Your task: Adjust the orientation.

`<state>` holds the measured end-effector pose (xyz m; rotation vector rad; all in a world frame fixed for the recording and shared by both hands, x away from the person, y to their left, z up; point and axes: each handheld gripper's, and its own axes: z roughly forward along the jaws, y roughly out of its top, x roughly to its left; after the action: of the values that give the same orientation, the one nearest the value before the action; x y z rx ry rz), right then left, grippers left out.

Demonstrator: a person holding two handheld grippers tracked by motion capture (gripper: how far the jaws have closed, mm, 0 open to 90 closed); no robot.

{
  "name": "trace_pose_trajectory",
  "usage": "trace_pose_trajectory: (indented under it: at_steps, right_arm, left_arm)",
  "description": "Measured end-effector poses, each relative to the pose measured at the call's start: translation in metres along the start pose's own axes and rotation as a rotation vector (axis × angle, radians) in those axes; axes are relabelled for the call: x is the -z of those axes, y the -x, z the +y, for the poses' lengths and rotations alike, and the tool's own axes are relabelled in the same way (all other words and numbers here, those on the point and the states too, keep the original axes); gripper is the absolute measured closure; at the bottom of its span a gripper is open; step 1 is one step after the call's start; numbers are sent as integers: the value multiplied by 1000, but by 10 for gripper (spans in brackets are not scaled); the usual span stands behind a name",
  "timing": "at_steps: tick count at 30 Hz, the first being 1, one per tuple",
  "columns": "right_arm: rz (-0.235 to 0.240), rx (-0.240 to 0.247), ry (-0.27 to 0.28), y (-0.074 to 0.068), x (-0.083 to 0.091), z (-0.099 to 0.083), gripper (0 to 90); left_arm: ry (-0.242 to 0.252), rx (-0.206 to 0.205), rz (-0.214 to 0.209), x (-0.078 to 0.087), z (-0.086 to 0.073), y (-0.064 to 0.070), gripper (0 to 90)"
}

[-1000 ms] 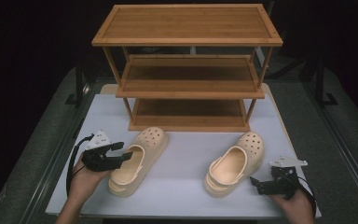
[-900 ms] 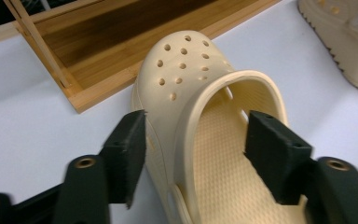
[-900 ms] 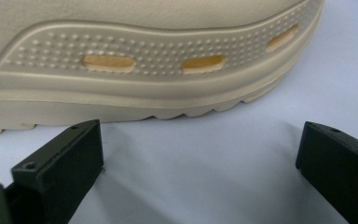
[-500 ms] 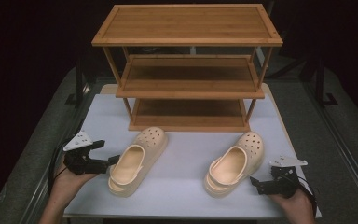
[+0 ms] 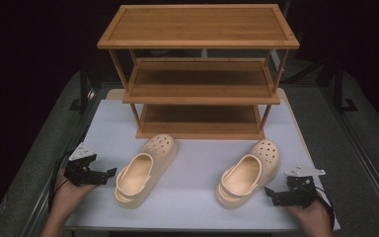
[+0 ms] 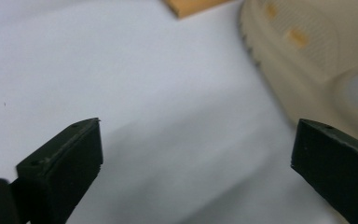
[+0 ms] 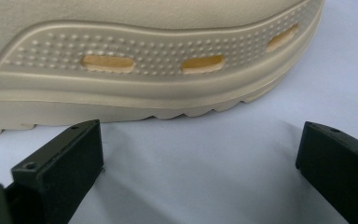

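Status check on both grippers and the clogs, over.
Left gripper open, beside left clog, not touching. Right gripper open, beside right clog, nothing held. Both clogs flat on table before wooden shoe rack; nothing between.

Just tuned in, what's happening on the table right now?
A person holds a gripper in each hand beside two beige clogs on the white table, in front of a wooden three-tier shoe rack. The left gripper is open beside the left clog. The right gripper is open beside the right clog. Neither clog is gripped.
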<state>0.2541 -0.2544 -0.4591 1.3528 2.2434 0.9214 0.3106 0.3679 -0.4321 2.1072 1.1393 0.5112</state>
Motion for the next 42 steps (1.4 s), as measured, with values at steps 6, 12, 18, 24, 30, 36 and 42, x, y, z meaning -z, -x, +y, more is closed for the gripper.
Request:
trace_pose_trajectory:
  at_steps: [6,12,18,24,30,36,42]
  right_arm:
    - [-1,-10,-2,0,1,0,3]
    - [10,-30,0,3,6,-2,9]
    - [23,-53,48,11,22,5,233]
    - [-3,-44,80,21,28,17,542]
    - [-11,-52,81,40,21,35,874]
    - [20,-64,55,45,7,45,897]
    - [40,-76,55,46,1,51,897]
  left_arm:
    - [-46,3,-4,-16,-10,-4,0]
    - [-45,-4,-6,-16,-10,-3,0]
    - [-47,-2,-7,-16,-10,-4,0]
    - [-47,-2,-7,-16,-10,-4,0]
    - [-48,-2,-7,-16,-10,-4,0]
    - [-48,-1,-7,-17,-10,-4,0]
    - [-48,-1,-8,-17,-10,-4,0]
